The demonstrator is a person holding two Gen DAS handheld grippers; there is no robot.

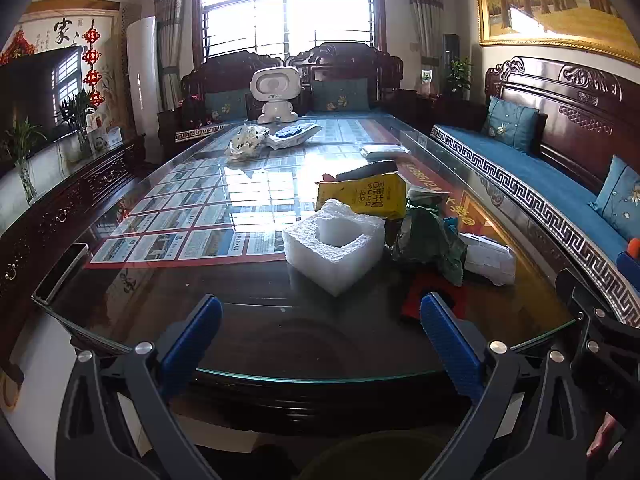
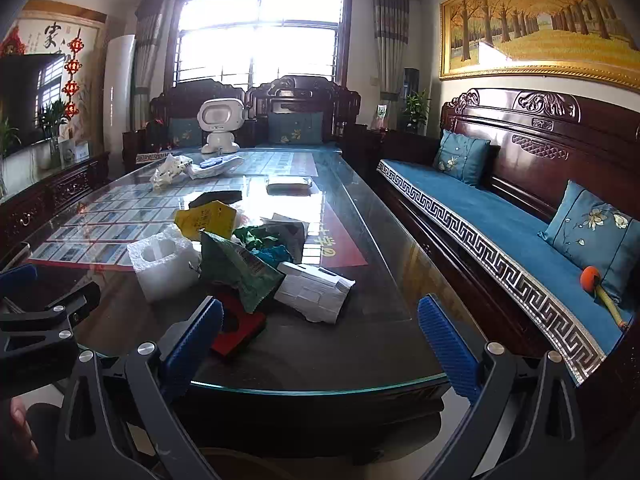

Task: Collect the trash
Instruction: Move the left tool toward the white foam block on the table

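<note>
**Trash pile untouched, both grippers wide and empty**

A living room with carved dark-wood benches surrounds a long glass-topped table, its surface glossy and reflective. The left gripper and right gripper hang over the near table edge, jaws spread fully apart with nothing between them.

The trash lies ahead of both. A white foam block sits just beyond the left jaws, slightly right of centre. A crumpled green wrapper and a folded white paper carton lie ahead of the right jaws, toward the left finger. A yellow packet sits farther off.

Judgement: everything appears light. The foam is stiff but crushable; grip across its outer walls. The wrapper is soft and slippery; pinch a raised fold.
</note>
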